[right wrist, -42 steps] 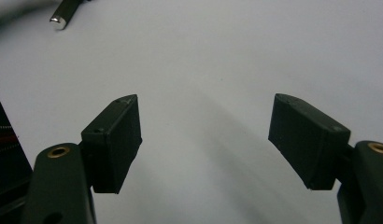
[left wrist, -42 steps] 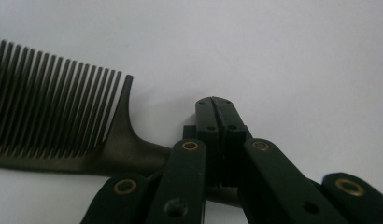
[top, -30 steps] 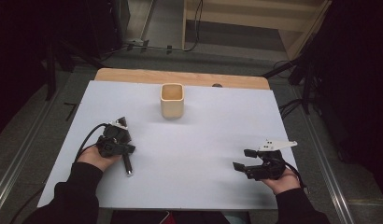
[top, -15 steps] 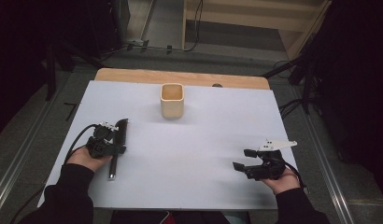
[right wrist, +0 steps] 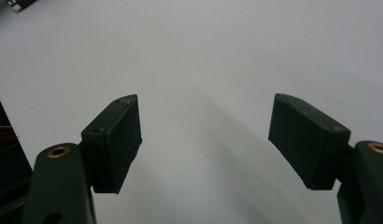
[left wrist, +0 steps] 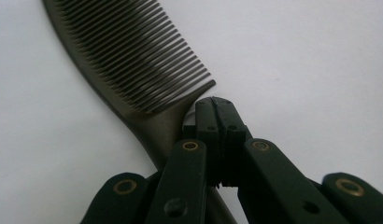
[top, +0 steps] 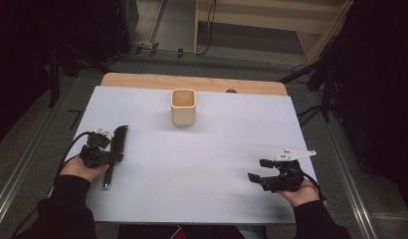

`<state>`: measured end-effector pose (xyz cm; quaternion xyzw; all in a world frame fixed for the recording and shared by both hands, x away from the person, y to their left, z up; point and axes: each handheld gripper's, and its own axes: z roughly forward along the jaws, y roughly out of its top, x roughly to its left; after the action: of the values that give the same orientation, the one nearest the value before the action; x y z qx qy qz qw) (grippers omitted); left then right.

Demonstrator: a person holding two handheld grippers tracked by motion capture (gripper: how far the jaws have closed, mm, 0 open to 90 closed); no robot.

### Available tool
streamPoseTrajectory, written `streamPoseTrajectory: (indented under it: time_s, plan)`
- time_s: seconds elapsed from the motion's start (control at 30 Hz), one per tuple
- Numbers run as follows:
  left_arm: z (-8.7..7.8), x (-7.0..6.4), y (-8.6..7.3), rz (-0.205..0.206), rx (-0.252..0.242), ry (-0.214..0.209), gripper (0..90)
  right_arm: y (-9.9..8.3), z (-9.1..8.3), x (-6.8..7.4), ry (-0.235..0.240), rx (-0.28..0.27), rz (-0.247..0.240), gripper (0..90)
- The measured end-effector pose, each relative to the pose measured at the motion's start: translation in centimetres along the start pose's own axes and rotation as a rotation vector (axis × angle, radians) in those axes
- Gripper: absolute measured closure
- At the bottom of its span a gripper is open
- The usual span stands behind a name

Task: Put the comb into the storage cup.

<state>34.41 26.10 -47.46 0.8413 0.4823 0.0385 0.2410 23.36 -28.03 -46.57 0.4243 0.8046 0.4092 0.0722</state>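
Note:
A black comb [top: 120, 142] lies flat on the white board [top: 202, 199] at the left, teeth end away from the person. My left gripper [top: 112, 157] is at the comb's neck. In the left gripper view its jaws [left wrist: 216, 105] are pressed together, tips right beside the point where the teeth [left wrist: 133, 60] meet the handle; nothing shows between the pads. My right gripper [top: 259, 170] rests low at the right front of the board, held in a hand. Its jaws [right wrist: 206, 135] stand wide apart over bare white surface.
A pale wooden square cup [top: 183, 107] stands upright at the back middle of the board. A wooden table edge [top: 192, 82] runs behind it. Dark floor and metal rails surround the table.
The left hand and gripper have shifted left, and the comb's handle end has swung left with them while its teeth end stayed nearly put. The right gripper has not moved.

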Motion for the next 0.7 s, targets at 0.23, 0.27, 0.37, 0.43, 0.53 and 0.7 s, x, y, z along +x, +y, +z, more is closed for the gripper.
streamPoseTrajectory:
  time_s: [0.23,0.27,0.37,0.43,0.53,0.7]
  plan:
    - [0.0,0.3,0.0,-0.014,-0.002,-0.017,89.9,0.0,0.1,0.0,0.002,0.001,0.002,23.5]
    - [-0.1,0.3,-0.1,-0.019,-0.005,-0.031,88.8,0.0,0.1,0.0,0.002,0.001,0.002,23.5]
    - [-0.4,0.0,0.0,-0.032,-0.035,-0.085,84.0,0.0,0.1,0.0,0.003,0.002,0.002,23.5]
    - [-0.8,-0.5,0.1,-0.03,-0.071,-0.116,80.0,0.0,0.1,0.0,0.003,0.001,0.002,23.4]
    - [-1.1,-1.3,0.3,-0.022,-0.103,-0.155,72.5,0.0,0.1,0.0,0.002,0.002,-0.002,23.5]
    - [-1.5,-2.8,0.3,-0.013,-0.136,-0.201,57.3,0.0,0.1,0.0,0.004,0.003,-0.005,23.5]
